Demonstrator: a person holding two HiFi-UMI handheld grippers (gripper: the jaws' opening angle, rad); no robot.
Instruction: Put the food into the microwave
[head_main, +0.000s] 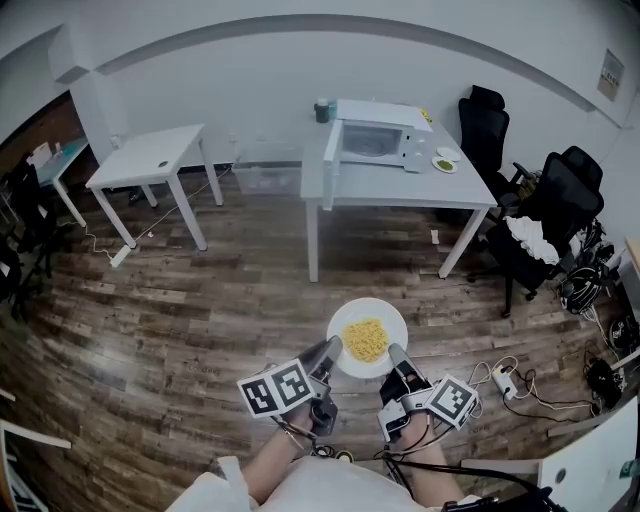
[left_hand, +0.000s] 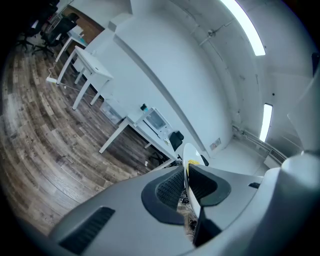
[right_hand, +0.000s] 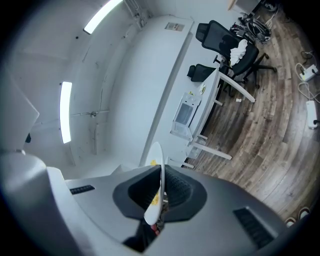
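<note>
1. Plate, white, is held in the air above the wooden floor, well short of the table. The food, a yellow heap, sits at the plate's centre; what kind of food it is cannot be told.
2. Left gripper: jaws closed down on the plate's near-left rim. In the left gripper view the gripper has the rim running edge-on between its pads, and the plate shows only as a thin white sliver with a yellow speck.
3. Right gripper: jaws closed down on the near-right rim. In the right gripper view the gripper clamps the plate, again edge-on; most of the plate's face is hidden.
4. Microwave stands on the table, its door swung out to the left; the cavity is too small to read.
5. A small dish with something green lies just beside the microwave; its contents cannot be identified.
6. The person's forearms are cut off at the bottom edge of the head view.
</note>
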